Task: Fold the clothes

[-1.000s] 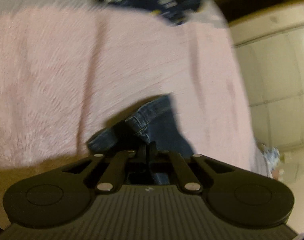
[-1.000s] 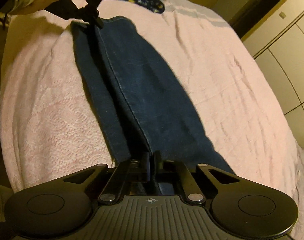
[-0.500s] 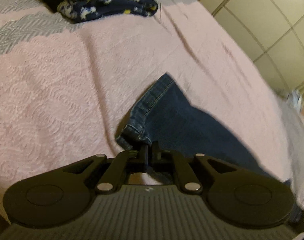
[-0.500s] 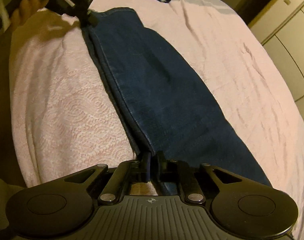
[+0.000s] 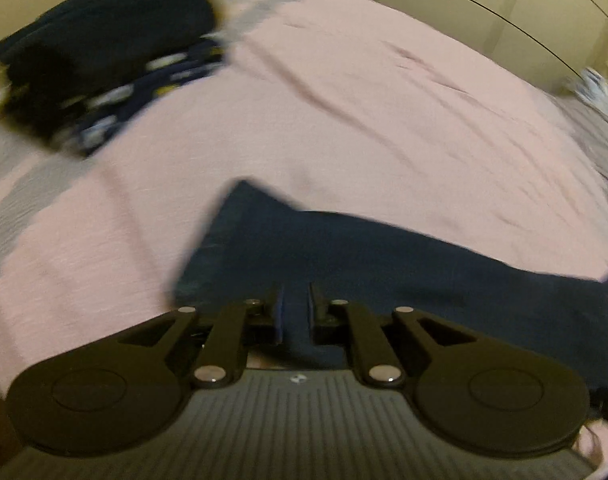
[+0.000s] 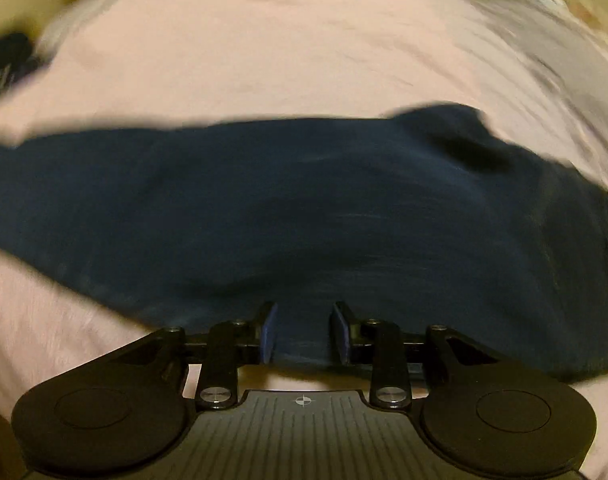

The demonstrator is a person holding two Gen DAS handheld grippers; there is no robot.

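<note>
At far left on the pink bed (image 5: 344, 92), dark folded clothes (image 5: 103, 60) are piled. Nearer, dark blue jeans (image 6: 304, 208) are spread flat. Denim is seen between the slightly parted left gripper (image 5: 295, 312), unpinched; the right gripper (image 6: 304, 332) is opening, gripping nothing.

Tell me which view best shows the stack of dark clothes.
The left wrist view: the dark clothes stack sits whole, though blurred, on the pink bedspread. The right wrist view catches only a sliver at its left edge.
</note>
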